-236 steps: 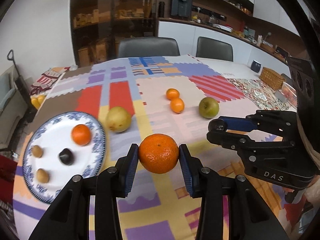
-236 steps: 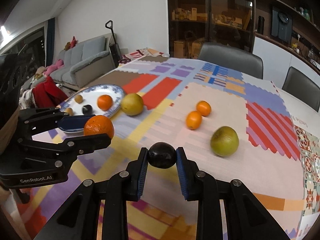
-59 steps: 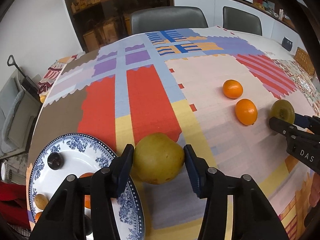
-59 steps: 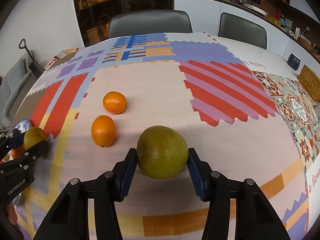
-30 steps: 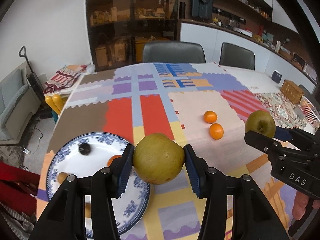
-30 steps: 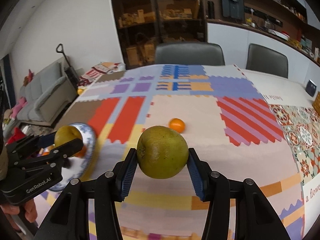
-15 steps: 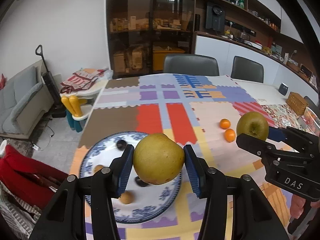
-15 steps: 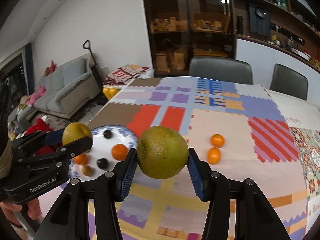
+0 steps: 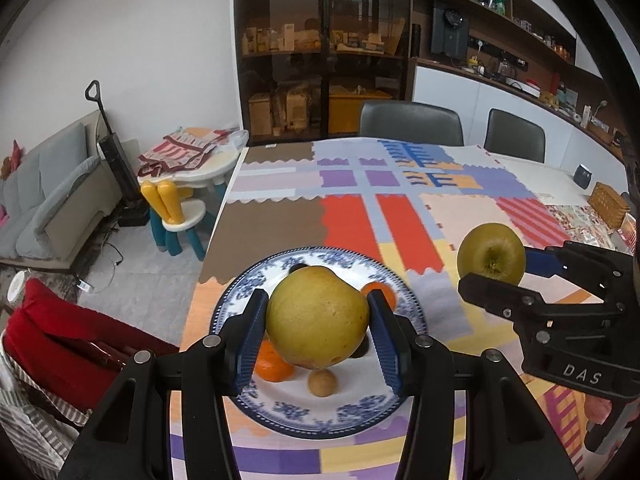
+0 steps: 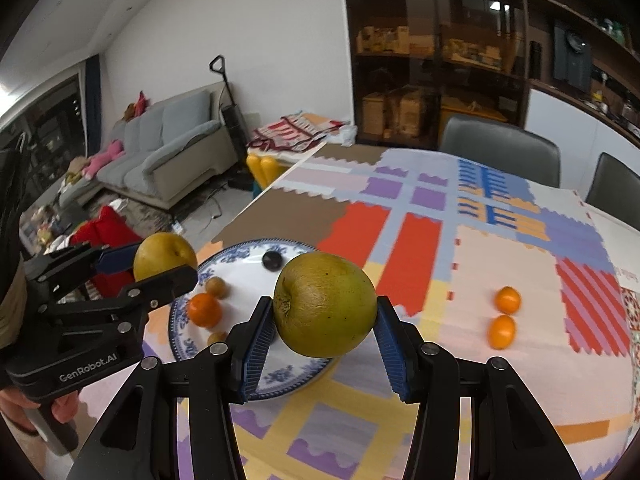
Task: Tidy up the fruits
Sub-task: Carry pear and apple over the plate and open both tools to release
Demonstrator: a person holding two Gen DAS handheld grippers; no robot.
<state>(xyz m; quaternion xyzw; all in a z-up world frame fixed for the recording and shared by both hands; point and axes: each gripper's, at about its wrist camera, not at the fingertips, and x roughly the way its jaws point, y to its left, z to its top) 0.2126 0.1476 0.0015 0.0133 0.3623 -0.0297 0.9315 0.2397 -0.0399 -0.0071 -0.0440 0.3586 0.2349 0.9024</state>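
Note:
My left gripper [image 9: 318, 322] is shut on a yellow pear [image 9: 316, 316] and holds it in the air above the blue-patterned plate [image 9: 360, 412]. The pear also shows in the right wrist view [image 10: 164, 254]. My right gripper [image 10: 325, 338] is shut on a green-brown pear [image 10: 326, 304] held over the plate's right rim [image 10: 280, 380]; that pear also shows in the left wrist view [image 9: 491, 254]. The plate holds oranges [image 10: 204, 310], small brown fruits [image 10: 218, 287] and a dark fruit [image 10: 272, 260]. Two small oranges [image 10: 505, 316] lie on the cloth at right.
The table carries a patchwork cloth [image 10: 500, 248]; its left edge drops to the floor. Grey chairs [image 9: 410, 124] stand at the far side. A woven basket [image 9: 608, 205] sits at the far right. A child's table and yellow chair [image 9: 176, 200] stand left of the table.
Both grippers have lifted their pears off the cloth and carried them left, to above the plate. Before that, an orange and a dark fruit were set on the plate.

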